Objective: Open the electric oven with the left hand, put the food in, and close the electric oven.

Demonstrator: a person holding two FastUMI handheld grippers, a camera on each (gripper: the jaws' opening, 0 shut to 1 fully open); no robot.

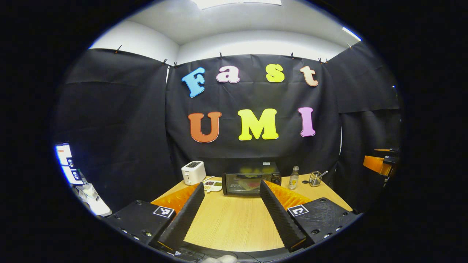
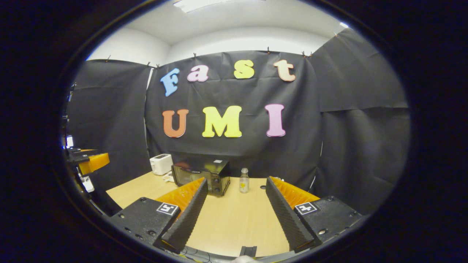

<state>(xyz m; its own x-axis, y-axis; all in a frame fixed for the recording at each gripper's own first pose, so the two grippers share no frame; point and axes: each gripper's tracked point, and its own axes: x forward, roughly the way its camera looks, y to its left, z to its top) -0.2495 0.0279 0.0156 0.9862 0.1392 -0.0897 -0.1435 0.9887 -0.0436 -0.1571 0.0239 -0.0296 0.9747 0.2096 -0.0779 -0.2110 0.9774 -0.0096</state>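
Note:
The black electric oven (image 1: 251,179) stands at the back of the wooden table (image 1: 234,223) with its glass door closed; it also shows in the right gripper view (image 2: 201,174). A small white dish (image 1: 212,185) holding what looks like food lies just left of the oven, between it and the toaster. My left gripper (image 1: 231,185) hovers open over the near half of the table, facing the oven door, with nothing between its fingers. My right gripper (image 2: 237,181) is also open and empty, aimed right of the oven. The left gripper's orange body (image 2: 91,160) appears at the left edge.
A white toaster (image 1: 193,172) stands left of the oven. A small clear bottle (image 1: 293,178) and a wire cup (image 1: 315,179) stand to the oven's right. The right gripper's orange body (image 1: 380,164) shows at the far right. Black cloth walls close in the table.

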